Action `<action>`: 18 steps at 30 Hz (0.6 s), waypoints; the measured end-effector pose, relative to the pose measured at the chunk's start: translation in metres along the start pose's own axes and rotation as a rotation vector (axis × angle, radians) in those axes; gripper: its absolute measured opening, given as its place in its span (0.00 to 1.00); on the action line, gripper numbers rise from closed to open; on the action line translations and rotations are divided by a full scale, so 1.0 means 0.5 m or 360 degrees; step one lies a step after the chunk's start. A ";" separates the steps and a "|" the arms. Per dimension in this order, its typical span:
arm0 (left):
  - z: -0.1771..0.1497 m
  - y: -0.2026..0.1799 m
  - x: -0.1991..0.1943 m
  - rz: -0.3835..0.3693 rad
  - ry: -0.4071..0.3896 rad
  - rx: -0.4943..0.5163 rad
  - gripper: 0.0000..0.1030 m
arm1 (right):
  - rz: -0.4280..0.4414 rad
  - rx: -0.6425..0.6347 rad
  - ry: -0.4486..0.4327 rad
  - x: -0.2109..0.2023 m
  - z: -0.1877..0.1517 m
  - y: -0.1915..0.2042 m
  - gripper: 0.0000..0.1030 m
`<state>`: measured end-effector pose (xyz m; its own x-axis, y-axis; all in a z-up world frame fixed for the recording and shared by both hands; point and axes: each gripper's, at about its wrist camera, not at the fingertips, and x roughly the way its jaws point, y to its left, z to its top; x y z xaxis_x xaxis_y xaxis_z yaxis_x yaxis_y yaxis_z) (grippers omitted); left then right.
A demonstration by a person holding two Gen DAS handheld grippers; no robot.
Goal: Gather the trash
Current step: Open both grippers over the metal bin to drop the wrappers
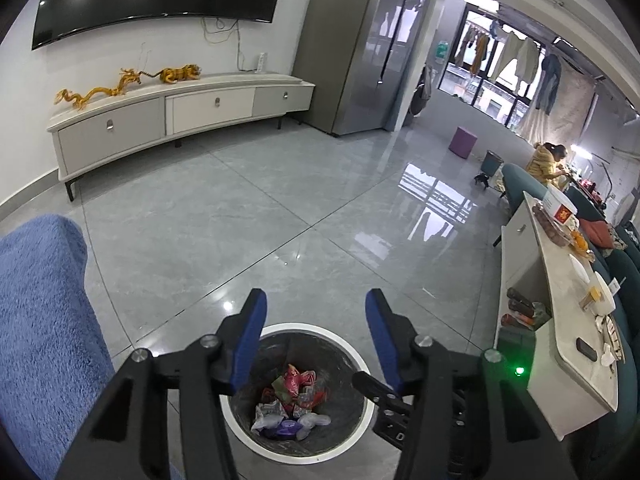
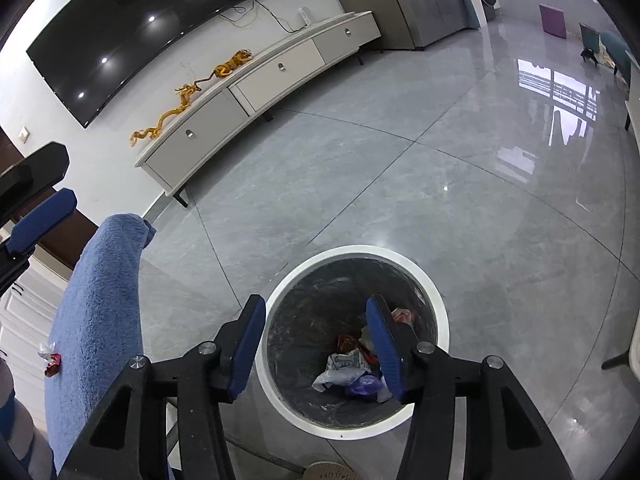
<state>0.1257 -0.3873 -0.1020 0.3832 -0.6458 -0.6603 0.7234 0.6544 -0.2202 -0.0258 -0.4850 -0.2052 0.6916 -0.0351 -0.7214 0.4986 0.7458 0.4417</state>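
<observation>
A round bin with a white rim (image 1: pixel 304 326) (image 2: pixel 356 250) and black liner stands on the grey floor below both grippers. Several crumpled wrappers (image 1: pixel 294 400) (image 2: pixel 352 364) lie in it. My left gripper (image 1: pixel 316 312) is open and empty above the bin. My right gripper (image 2: pixel 316 316) is open and empty above the bin too. A red and white wrapper (image 2: pixel 51 358) lies on the blue towel-covered surface (image 2: pixel 100 320) at the left. A blue pad of the left gripper (image 2: pixel 42 220) shows at the far left of the right wrist view.
The blue towel (image 1: pixel 44 328) is close on the left. A long white TV cabinet (image 1: pixel 168 112) with gold dragon figures stands by the far wall under a TV. A cluttered white table (image 1: pixel 568 304) is at the right. A purple stool (image 1: pixel 463 141) stands far back.
</observation>
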 end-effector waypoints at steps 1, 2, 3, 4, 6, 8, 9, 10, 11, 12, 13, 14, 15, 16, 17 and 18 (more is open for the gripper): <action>-0.004 0.002 -0.003 0.0009 0.0000 -0.0006 0.48 | 0.0001 0.0005 -0.0003 -0.002 0.000 -0.003 0.49; -0.004 0.008 -0.006 0.0019 0.0001 -0.0010 0.48 | -0.0001 0.0007 -0.0006 -0.006 0.000 0.000 0.49; -0.006 0.011 -0.010 0.0027 0.0001 -0.0013 0.48 | -0.0004 0.0009 -0.0012 -0.009 0.001 -0.002 0.49; -0.009 0.013 -0.014 0.0039 0.0003 -0.0017 0.48 | -0.0007 0.0009 -0.0022 -0.014 0.003 -0.004 0.49; -0.014 0.017 -0.025 0.0059 0.0007 -0.0024 0.48 | -0.0012 0.0013 -0.0045 -0.028 0.007 -0.003 0.49; -0.018 0.020 -0.039 0.0076 0.0004 -0.0031 0.48 | -0.0022 0.0011 -0.0071 -0.045 0.007 0.000 0.49; -0.019 0.020 -0.048 0.0083 0.0000 -0.0035 0.49 | -0.0025 0.0009 -0.0082 -0.053 0.008 0.003 0.49; -0.020 0.021 -0.058 0.0090 -0.0005 -0.0039 0.51 | -0.0028 0.0005 -0.0103 -0.068 0.009 0.007 0.49; -0.021 0.022 -0.066 0.0095 -0.0011 -0.0044 0.53 | -0.0028 0.0001 -0.0117 -0.077 0.010 0.011 0.50; -0.022 0.025 -0.081 0.0104 -0.0028 -0.0051 0.58 | -0.0024 -0.0008 -0.0140 -0.093 0.011 0.018 0.50; -0.022 0.025 -0.093 0.0111 -0.0042 -0.0055 0.60 | -0.0020 -0.0019 -0.0162 -0.108 0.012 0.026 0.50; -0.023 0.025 -0.108 0.0117 -0.0060 -0.0058 0.60 | -0.0015 -0.0029 -0.0179 -0.118 0.013 0.032 0.50; -0.023 0.026 -0.128 0.0123 -0.0083 -0.0061 0.60 | -0.0008 -0.0044 -0.0204 -0.133 0.016 0.040 0.50; -0.022 0.027 -0.146 0.0129 -0.0103 -0.0062 0.60 | 0.0004 -0.0062 -0.0236 -0.152 0.017 0.052 0.50; -0.021 0.028 -0.163 0.0135 -0.0124 -0.0064 0.60 | 0.0016 -0.0079 -0.0265 -0.170 0.017 0.063 0.51; -0.022 0.026 -0.188 0.0143 -0.0155 -0.0066 0.60 | 0.0029 -0.0096 -0.0297 -0.187 0.016 0.076 0.52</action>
<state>0.0926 -0.3138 -0.0506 0.5005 -0.6179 -0.6064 0.6601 0.7255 -0.1944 -0.0673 -0.4588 -0.1163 0.7878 -0.1398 -0.5999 0.4569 0.7857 0.4170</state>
